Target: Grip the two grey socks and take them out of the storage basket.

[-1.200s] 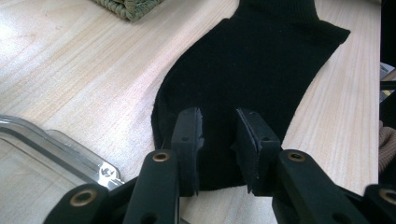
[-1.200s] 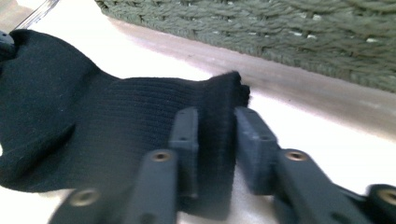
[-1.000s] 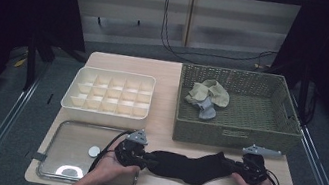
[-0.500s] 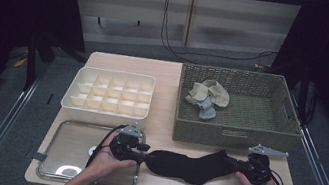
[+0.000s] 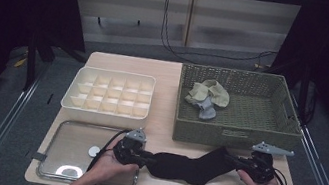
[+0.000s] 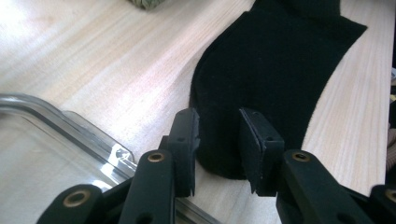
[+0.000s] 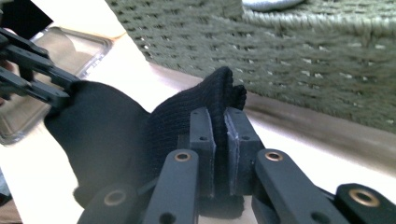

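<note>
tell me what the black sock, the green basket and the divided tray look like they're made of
Black sock: knitted fabric, matte, with fine ribbing showing near the right gripper.
Green basket: woven cord or fibre, judging by the coarse braided weave; which one is unclear.
Divided tray: probably moulded plastic, cream, smooth, with thin even compartment walls.
</note>
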### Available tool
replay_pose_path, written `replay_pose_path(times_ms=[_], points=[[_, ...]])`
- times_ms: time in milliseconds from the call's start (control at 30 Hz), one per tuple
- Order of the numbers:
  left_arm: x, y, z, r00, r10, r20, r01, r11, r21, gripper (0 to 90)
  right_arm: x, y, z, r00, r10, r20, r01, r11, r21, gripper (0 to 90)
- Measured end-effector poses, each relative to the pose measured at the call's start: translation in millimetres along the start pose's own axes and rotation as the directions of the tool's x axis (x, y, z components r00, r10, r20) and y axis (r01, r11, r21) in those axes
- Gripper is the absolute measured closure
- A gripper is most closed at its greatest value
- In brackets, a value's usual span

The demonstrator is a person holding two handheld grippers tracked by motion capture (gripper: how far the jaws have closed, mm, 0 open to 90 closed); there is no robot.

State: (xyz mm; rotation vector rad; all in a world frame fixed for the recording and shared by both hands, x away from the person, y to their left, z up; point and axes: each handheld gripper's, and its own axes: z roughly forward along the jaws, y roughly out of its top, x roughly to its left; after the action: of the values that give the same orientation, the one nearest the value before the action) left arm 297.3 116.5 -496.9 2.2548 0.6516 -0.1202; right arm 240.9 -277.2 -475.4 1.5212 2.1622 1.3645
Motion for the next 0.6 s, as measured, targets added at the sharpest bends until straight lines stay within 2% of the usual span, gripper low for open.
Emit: replay_pose_path(times_ms=[33, 67, 100, 133, 167, 200, 233, 333, 367, 600], points=[[-1.9, 0.5, 0.8, 0.9999, -0.001, -0.015, 0.002, 1.0000, 0.003, 66.9, 0.7, 0.7, -0.4, 1.0000, 0.003, -0.004, -0.003, 1.000, -0.001, 83.0], [-2.4, 1.1, 1.8, 1.0000, -0.004, 0.001, 0.004, 1.0000, 0.000, 66.8, 1.2, 1.4, -0.5, 1.0000, 0.001, -0.006, -0.001, 1.000, -0.003, 83.0], [-2.9, 1.4, 2.5, 1.0000, -0.003, -0.002, 0.003, 1.0000, -0.002, 66.6, 2.5, 2.5, -1.0, 0.9999, 0.006, -0.012, -0.006, 1.000, -0.007, 83.0], [-4.3, 1.9, 3.0, 0.9998, 0.001, -0.017, -0.001, 1.0000, 0.004, 66.5, 3.3, 3.2, -1.5, 0.9998, 0.010, -0.018, -0.011, 1.000, -0.010, 82.9], [-4.8, 2.0, 3.9, 1.0000, -0.005, 0.003, 0.005, 1.0000, -0.004, 66.2, 4.6, 4.6, -2.1, 0.9997, 0.012, -0.022, -0.013, 1.000, -0.012, 83.0], [-6.2, 2.5, 4.2, 0.9998, 0.000, -0.018, 0.001, 1.0000, 0.002, 65.8, 6.3, 6.1, -2.9, 0.9996, 0.013, -0.027, -0.014, 1.000, -0.013, 83.0], [-5.7, 2.8, 4.9, 1.0000, 0.002, 0.005, -0.002, 1.0000, 0.000, 65.8, 8.0, 7.6, -3.7, 0.9996, 0.010, -0.027, -0.010, 1.000, -0.015, 83.0], [-6.6, 3.7, 6.8, 1.0000, 0.007, 0.007, -0.007, 1.0000, -0.004, 66.1, 12.9, 12.6, -5.7, 0.9993, -0.001, -0.037, 0.000, 0.999, -0.034, 83.0], [-6.6, 4.5, 6.3, 0.9999, 0.015, 0.005, -0.015, 0.9998, 0.011, 67.3, 14.9, 14.0, -5.6, 0.9993, -0.004, -0.038, 0.003, 0.999, -0.035, 83.0], [-7.6, 6.5, 10.6, 0.9994, 0.036, 0.000, -0.036, 0.9993, -0.010, 74.0, 28.2, 19.3, 3.5, 0.9964, -0.002, -0.085, 0.000, 1.000, -0.023, 83.0]])
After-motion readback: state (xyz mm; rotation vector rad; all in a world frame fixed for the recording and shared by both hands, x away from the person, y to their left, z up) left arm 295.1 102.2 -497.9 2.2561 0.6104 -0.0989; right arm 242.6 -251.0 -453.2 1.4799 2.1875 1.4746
